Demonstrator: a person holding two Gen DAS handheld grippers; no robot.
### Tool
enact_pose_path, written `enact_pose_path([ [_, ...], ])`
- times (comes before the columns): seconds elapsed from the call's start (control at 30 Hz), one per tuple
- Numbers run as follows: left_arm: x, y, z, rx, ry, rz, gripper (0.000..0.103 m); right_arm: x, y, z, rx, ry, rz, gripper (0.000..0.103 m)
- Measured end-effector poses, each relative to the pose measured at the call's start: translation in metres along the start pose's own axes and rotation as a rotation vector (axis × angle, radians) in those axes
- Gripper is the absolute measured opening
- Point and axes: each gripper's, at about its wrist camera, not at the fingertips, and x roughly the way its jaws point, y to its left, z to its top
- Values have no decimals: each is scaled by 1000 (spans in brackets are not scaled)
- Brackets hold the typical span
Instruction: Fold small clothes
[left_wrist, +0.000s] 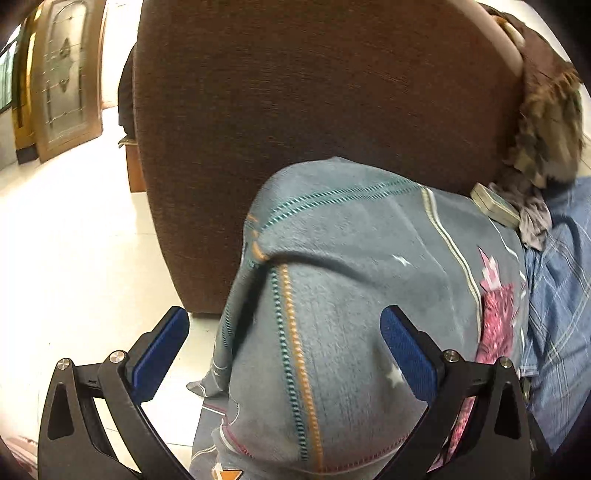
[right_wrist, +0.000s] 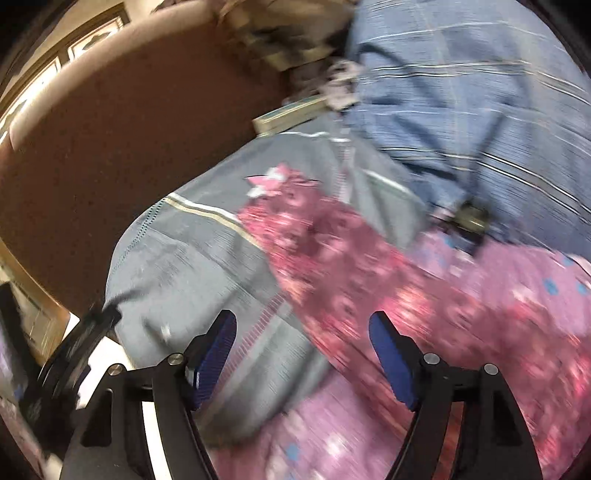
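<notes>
A dark pink floral garment (right_wrist: 351, 258) lies spread on a grey patterned sheet (right_wrist: 192, 251), with a lighter pink cloth with blue dots (right_wrist: 517, 280) beside it. The right wrist view is blurred. My right gripper (right_wrist: 304, 358) hovers open above the edge where the floral garment meets the sheet, with nothing between its blue pads (right_wrist: 218, 362). In the left wrist view my left gripper (left_wrist: 284, 350) stands wide open over the corner of the grey sheet (left_wrist: 351, 258), holding nothing. The floral garment (left_wrist: 498, 317) shows just beyond its right finger.
A brown upholstered back (left_wrist: 314, 92) rises behind the sheet. A blue plaid cloth (left_wrist: 557, 295) lies to the right, a flat box (left_wrist: 495, 205) and a camouflage cloth (left_wrist: 550, 136) near the back. White tiled floor (left_wrist: 74, 258) and a glazed wooden door (left_wrist: 66, 74) lie to the left.
</notes>
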Motion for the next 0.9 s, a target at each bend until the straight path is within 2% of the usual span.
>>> enact_pose_path([
  [0.1, 6, 1, 2, -30, 35, -5, 103, 39, 20, 13, -5, 17, 2, 76],
  [0.2, 11, -1, 2, -42, 59, -27, 103, 65, 18, 18, 14, 5, -33, 76],
  [0.23, 10, -4, 2, -40, 61, -32, 103, 75, 15, 19, 26, 5, -31, 71],
  [0.27, 8, -6, 0, -36, 61, -38, 103, 82, 12, 19, 34, 12, -30, 63],
  [0.3, 4, -10, -1, -30, 57, -46, 103, 89, 10, 19, 42, 28, -29, 37],
  [0.33, 3, -11, -2, -27, 54, -50, 103, 88, 3, 19, 71, 1, 19, 25],
  [0.37, 1, -13, -2, -23, 49, -55, 103, 88, 0, 19, 82, -7, 37, 9],
  [0.43, -4, -14, -2, -15, 41, -63, 103, 80, -6, 18, 87, -18, 28, 7],
  [0.57, -14, -21, -4, 10, 6, -78, 103, 28, -25, 17, 120, -115, 33, 7],
  [0.67, -26, -32, -11, 48, -20, -111, 103, -38, -60, 12, 170, -219, 25, 7],
  [0.77, -42, -49, -24, 108, -40, -158, 103, -112, -114, -1, 261, -314, -12, 7],
  [0.9, -71, -90, -57, 279, -57, -251, 103, -204, -200, -48, 440, -415, -73, 7],
])
